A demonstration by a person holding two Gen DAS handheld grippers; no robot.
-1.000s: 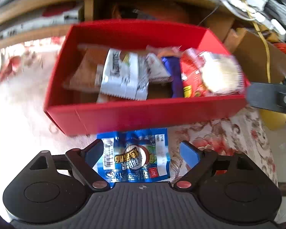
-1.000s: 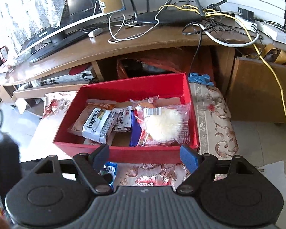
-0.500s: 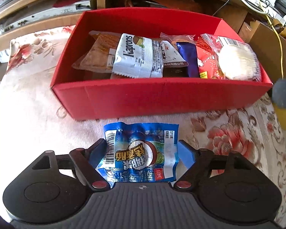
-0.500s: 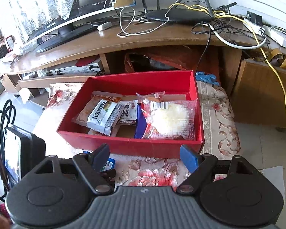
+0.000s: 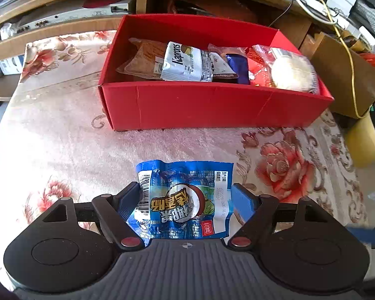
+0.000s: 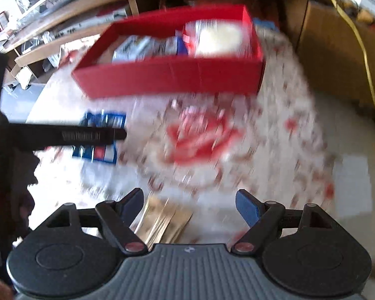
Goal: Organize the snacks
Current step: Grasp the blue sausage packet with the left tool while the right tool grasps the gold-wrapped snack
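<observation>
In your left wrist view, the red box (image 5: 212, 105) already holds several snacks, among them a white Kaprons packet (image 5: 185, 62) and a round pale cake in clear wrap (image 5: 291, 73). The blue packet (image 5: 185, 200) lies on the floral cloth (image 5: 62, 125) outside the box, between the fingers of your left gripper (image 5: 186, 200), which stands wide apart and appears not yet closed on it.

Your right wrist view is blurred: your right gripper (image 6: 188, 201) is spread open, holding nothing, above a tan packet (image 6: 162, 222) on the cloth. Judging by this, two packets remain to box
</observation>
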